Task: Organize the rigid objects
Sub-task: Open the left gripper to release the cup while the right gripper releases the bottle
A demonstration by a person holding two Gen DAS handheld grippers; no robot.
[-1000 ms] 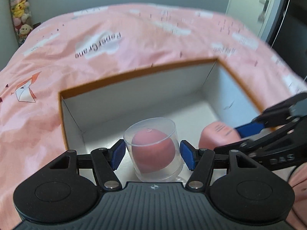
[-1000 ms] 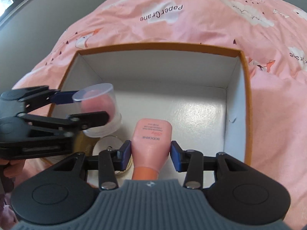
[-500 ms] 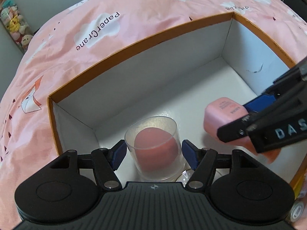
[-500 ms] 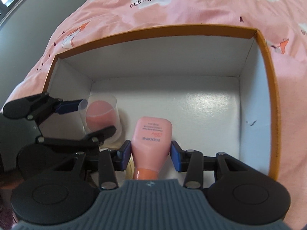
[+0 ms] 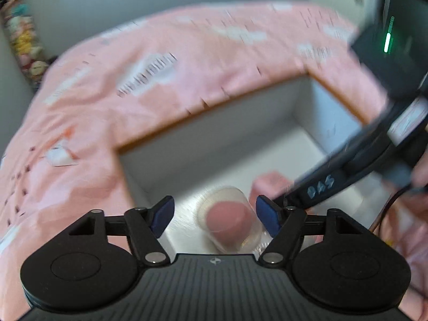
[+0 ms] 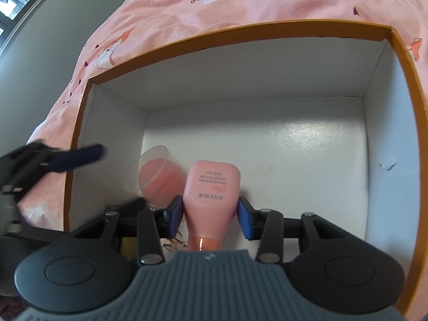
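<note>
A clear plastic case with a pink sponge inside (image 5: 230, 223) lies tilted on the white floor of the orange-rimmed box (image 5: 203, 112). My left gripper (image 5: 215, 218) is open, its blue pads apart from the case. In the right wrist view the case (image 6: 160, 178) leans in the box's near left corner. My right gripper (image 6: 210, 214) is shut on a pink tube (image 6: 212, 196), cap toward the camera, held low inside the box (image 6: 240, 34). The left gripper (image 6: 67, 160) shows blurred at the left.
The box sits on a bed with a pink quilt (image 5: 160, 61) printed with clouds and paper cranes. A round glass or metal item (image 6: 171, 240) lies under the tube near the front wall, partly hidden. Plush toys (image 5: 24, 42) stand far left.
My left gripper has opened and let go of the sponge case, which now lies tilted in the box; the left gripper has pulled back. The right gripper has lowered the tube deeper into the box.
</note>
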